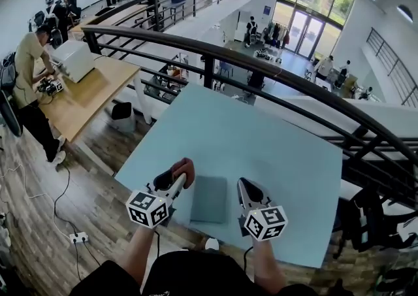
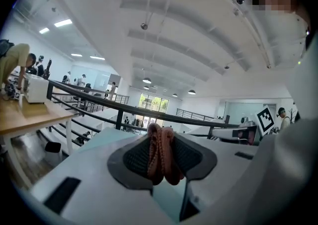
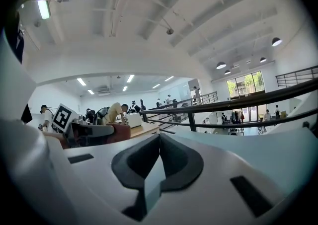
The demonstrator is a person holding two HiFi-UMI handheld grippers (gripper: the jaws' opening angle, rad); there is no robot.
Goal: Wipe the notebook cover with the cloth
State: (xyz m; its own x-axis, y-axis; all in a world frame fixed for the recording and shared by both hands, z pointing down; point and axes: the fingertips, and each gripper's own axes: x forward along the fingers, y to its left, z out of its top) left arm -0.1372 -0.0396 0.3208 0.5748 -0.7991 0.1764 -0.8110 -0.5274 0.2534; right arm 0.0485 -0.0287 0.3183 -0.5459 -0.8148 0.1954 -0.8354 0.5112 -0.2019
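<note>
Your left tongs (image 1: 177, 182) clamp a crumpled reddish-brown cloth (image 2: 160, 153) at lower centre; your right tongs (image 3: 159, 143) stay out of it, pressed together. Between them, the flat grey-blue rectangular notebook (image 1: 209, 198) lies on the pale blue desk (image 1: 261, 138).

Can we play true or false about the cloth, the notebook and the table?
1. The left hand-held gripper is shut on the cloth. True.
2. The right hand-held gripper holds a pen. False: its jaws are together with nothing between them.
3. The notebook lies on the table between the two hand-held grippers. True.
4. The cloth is spread over the notebook. False: it is bunched in the left hand-held gripper, by the notebook's left side.
</note>
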